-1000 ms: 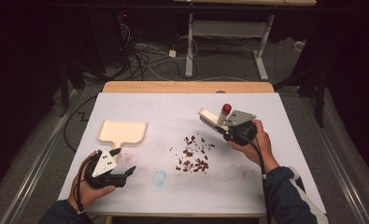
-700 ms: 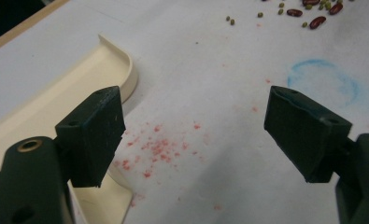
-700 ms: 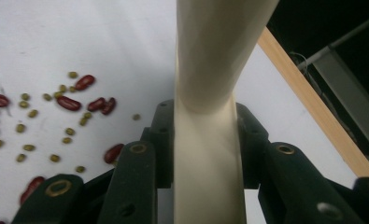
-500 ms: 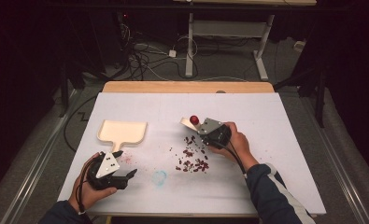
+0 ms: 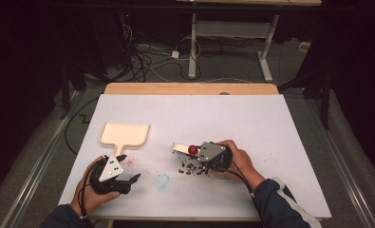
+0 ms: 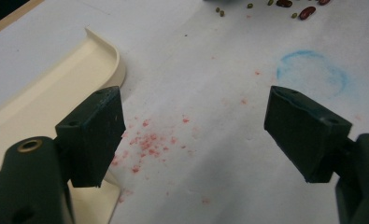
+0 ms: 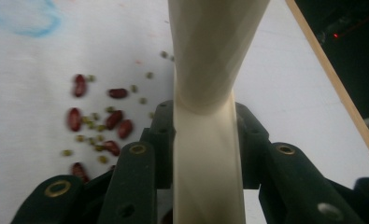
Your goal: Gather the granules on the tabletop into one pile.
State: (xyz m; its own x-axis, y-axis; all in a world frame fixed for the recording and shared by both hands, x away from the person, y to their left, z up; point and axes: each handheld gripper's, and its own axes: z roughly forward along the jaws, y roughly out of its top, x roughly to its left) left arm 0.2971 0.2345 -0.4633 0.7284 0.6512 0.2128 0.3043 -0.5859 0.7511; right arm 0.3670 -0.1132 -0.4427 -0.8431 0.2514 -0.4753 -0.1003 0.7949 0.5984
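Brush handle [image 7: 205, 154] sits clamped between right tongs [image 7: 205, 140], above beans [image 7: 98, 126].

lab: dark room, floor cables [image 5: 147, 57], paper-covered table [image 5: 251, 118].

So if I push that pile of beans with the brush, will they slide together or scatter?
Probably scatter somewhat. The beans are loose, rounded and mixed in size, so some may roll. The paper-covered table looks flat and smooth, offering little grip. The brush, clamped in the right gripper, looks stiff.
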